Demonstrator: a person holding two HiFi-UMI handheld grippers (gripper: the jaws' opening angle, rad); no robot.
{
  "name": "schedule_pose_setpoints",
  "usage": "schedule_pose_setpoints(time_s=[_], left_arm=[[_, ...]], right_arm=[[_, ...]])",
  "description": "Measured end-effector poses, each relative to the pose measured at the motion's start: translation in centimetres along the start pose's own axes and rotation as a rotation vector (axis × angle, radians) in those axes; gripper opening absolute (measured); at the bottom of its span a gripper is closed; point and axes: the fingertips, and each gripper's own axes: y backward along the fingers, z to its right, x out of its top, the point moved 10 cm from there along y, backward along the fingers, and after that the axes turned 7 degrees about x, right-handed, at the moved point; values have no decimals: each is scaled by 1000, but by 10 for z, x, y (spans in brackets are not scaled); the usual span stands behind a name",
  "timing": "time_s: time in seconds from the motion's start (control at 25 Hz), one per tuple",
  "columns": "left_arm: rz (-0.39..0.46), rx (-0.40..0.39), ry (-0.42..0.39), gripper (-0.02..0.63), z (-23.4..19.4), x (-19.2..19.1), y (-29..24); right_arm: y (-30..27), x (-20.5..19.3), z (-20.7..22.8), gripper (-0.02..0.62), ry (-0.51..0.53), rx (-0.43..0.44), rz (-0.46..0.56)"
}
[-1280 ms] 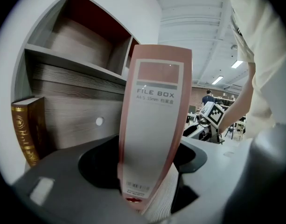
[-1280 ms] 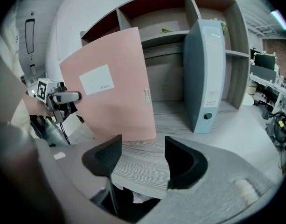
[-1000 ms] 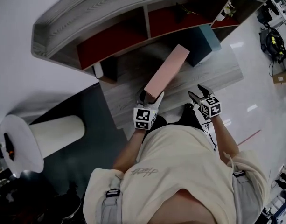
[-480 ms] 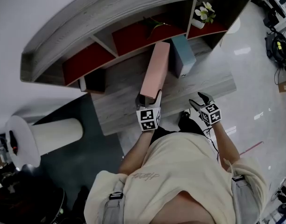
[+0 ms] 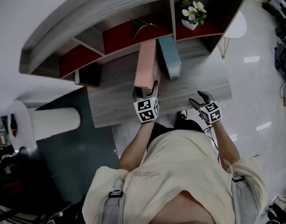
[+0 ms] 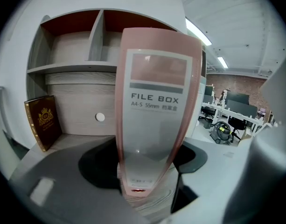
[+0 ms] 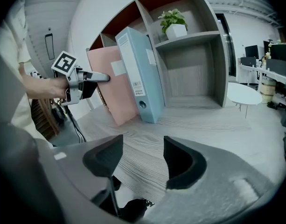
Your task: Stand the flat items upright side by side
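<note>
**Pink file box held on end next to the blue one**

The left gripper (image 5: 145, 90) is clamped on the spine of the pink file box (image 6: 154, 106), one jaw on each broad side near its lower end. The box stands on its narrow edge directly ahead of the jaws, with its printed label facing the gripper. Holding it at the spine probably lets the person steer the box and keep it from tipping as it meets its neighbour. That neighbour is the blue file box (image 7: 138, 73), already on end just to the right of the held box. The two are side by side and very close, though no view shows whether they actually touch.

The right gripper (image 7: 143, 160) has its jaws apart with only bare desk between them. It hangs over the near edge, well to the right of the left gripper, and seems to be waiting in reserve.

Both boxes rest on a pale wood-grain desk (image 5: 115, 101). Beyond the grippers, a curved shelf unit (image 5: 87, 13) with red-backed compartments rises from the desk. A potted plant (image 5: 191, 14) sits in a cubby up and to the right, and a dark brown book (image 6: 44, 120) leans at the far left. To the right, past a small white side table (image 7: 243, 93), is an open office with a glossy floor.
</note>
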Motion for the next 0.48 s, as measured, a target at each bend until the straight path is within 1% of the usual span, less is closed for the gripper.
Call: schedule_pose_setpoints(time_s=[0.2,0.32,0.4,0.48], left_arm=[[-27,-14,-6,339,9,10,-16],[-41,-41,-36,345,14,14,-23],[-44,-86,-61,354,17,15,-28],[-44,-154,-89,368,20,17,-33]], right_arm=[[4,-2,13,272,-5,23,3],[4,-1,19,272,-15,30,6],[3,-2,21,272,-21,39,7],[3,-3,25,272,-27,50,5]])
